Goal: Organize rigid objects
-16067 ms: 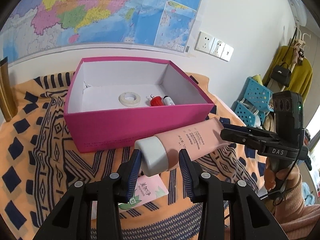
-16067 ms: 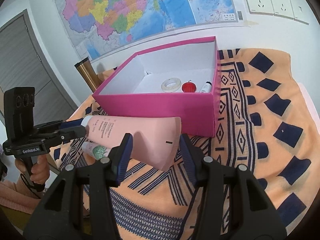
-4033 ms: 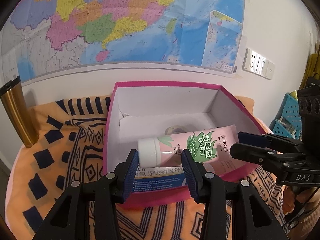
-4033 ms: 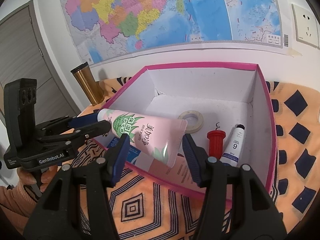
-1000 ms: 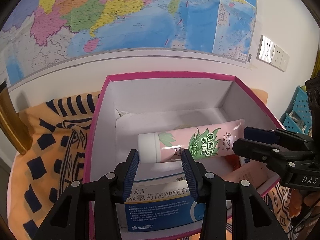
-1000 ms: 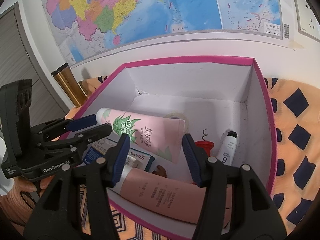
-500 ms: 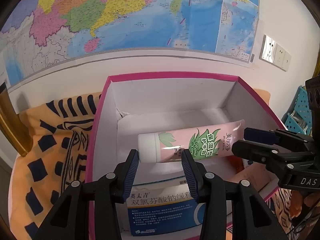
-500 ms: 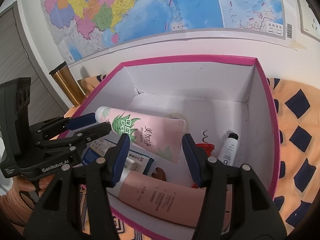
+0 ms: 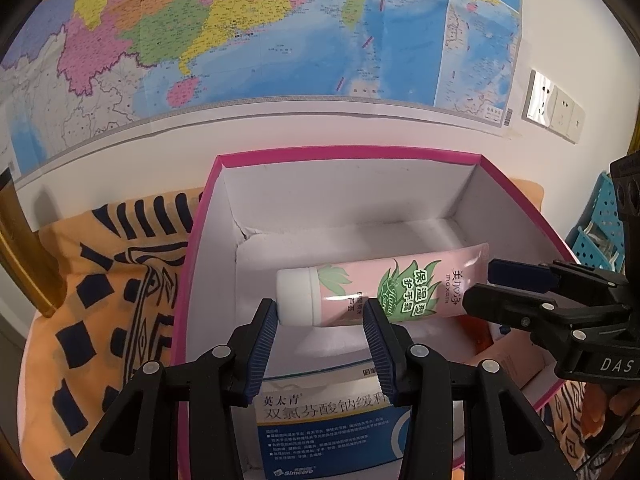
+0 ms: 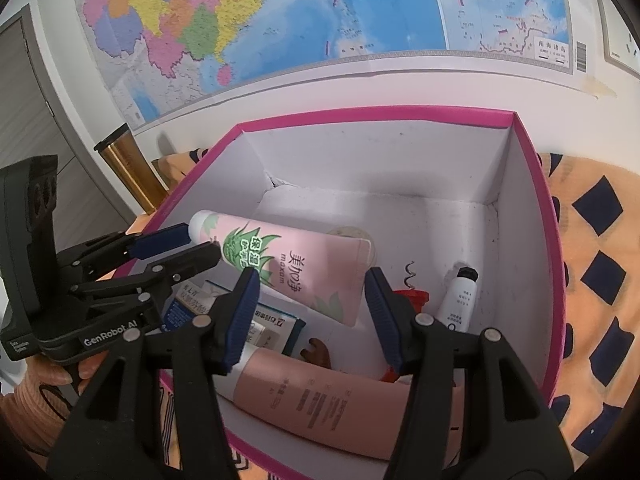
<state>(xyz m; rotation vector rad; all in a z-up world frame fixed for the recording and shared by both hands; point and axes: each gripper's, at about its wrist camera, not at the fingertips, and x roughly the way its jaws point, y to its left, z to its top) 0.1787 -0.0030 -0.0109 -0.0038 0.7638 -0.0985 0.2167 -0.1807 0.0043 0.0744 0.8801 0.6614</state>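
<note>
A pink hand-cream tube [image 9: 384,292] hangs lengthwise inside the magenta box [image 9: 352,153], above the box floor. The left hand-held gripper [image 9: 320,322] is clamped on the tube's white cap end; the right hand-held gripper [image 10: 310,298] is clamped on its flat crimped end. Beneath the tube lie a blue-and-white medicine carton [image 9: 328,428] and a larger salmon tube [image 10: 320,396] along the near wall. A small white tube [image 10: 458,300] and a red object [image 10: 416,294] rest near the right wall. The box sits on an orange patterned cloth [image 9: 108,280] below a wall map [image 9: 260,32].
</note>
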